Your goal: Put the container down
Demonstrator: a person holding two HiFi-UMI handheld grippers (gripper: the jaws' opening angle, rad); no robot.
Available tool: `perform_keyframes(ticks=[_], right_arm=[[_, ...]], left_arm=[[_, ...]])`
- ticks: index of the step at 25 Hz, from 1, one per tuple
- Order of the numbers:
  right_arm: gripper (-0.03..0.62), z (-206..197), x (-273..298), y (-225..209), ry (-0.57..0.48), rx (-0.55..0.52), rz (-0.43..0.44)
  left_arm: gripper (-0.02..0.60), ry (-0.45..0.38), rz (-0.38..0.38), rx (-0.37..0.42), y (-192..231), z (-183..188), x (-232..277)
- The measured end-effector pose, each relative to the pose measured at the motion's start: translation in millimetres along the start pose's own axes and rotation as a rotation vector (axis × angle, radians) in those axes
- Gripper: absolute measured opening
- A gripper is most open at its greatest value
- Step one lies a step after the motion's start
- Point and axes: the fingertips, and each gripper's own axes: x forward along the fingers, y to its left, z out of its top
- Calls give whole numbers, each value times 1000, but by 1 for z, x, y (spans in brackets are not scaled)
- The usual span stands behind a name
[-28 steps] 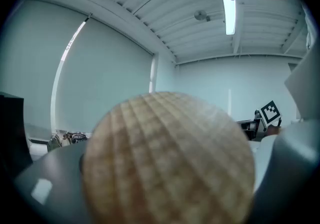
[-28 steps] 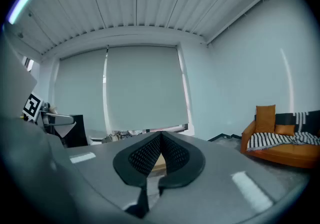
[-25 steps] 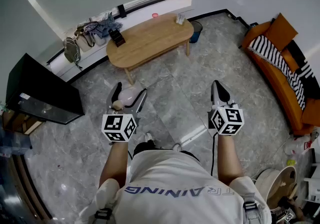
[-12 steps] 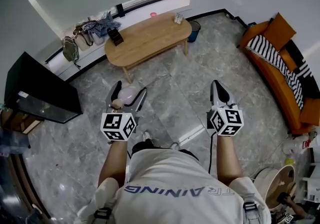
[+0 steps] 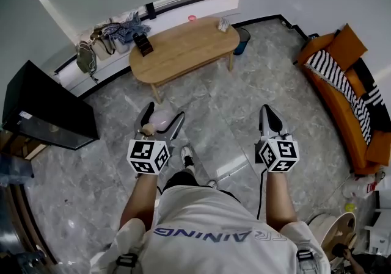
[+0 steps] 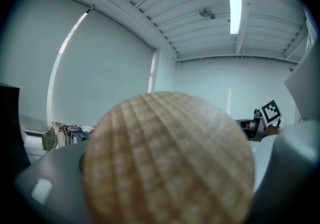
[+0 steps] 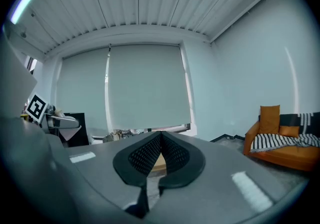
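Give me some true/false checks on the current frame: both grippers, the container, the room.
1. The left gripper holds the container between its jaws. True.
2. The right gripper grips a cup. False: its jaws are together with nothing between them.
3. The container stands on the wooden table. False: it is in the left gripper, above the floor and short of the table.
4. An orange sofa stands to the person's right. True.
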Motion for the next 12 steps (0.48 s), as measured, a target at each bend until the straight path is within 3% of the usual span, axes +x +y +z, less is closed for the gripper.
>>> perform_keyframes(ticks=[5, 12], right_arm=[[12, 0, 64, 5, 32, -6, 4], [13, 23, 156, 16, 27, -2, -13]], left_arm=[[425, 5, -17, -19, 37, 4, 52], [425, -23, -52, -24, 96, 36, 128]])
